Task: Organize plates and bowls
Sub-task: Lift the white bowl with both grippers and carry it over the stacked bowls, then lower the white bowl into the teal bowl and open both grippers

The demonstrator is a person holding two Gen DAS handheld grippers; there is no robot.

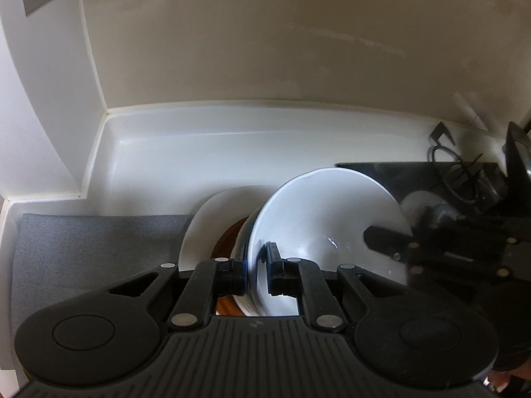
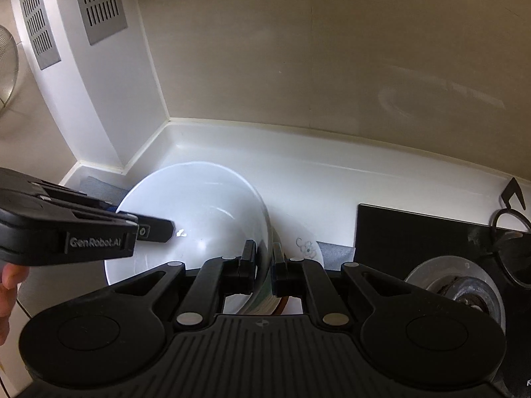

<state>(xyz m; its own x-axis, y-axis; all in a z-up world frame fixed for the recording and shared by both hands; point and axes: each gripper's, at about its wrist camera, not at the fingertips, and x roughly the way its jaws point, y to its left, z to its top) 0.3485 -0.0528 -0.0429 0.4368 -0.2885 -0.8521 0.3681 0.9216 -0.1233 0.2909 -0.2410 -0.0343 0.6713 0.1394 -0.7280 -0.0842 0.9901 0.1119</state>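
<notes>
The left gripper (image 1: 256, 267) has its fingers (image 1: 239, 265) narrowed onto the rim of the white bowl (image 1: 318, 219), one outside the wall and one inside. Left of those fingers a grey mat (image 1: 99, 242) lies on the white worktop (image 1: 232, 146); just behind them a white plate (image 1: 212, 212) sits beneath a brown dish (image 1: 229, 235). The right gripper (image 2: 264, 258) clamps the bowl's opposite rim in the same way. To its right stands a black hob (image 2: 415, 229).
</notes>
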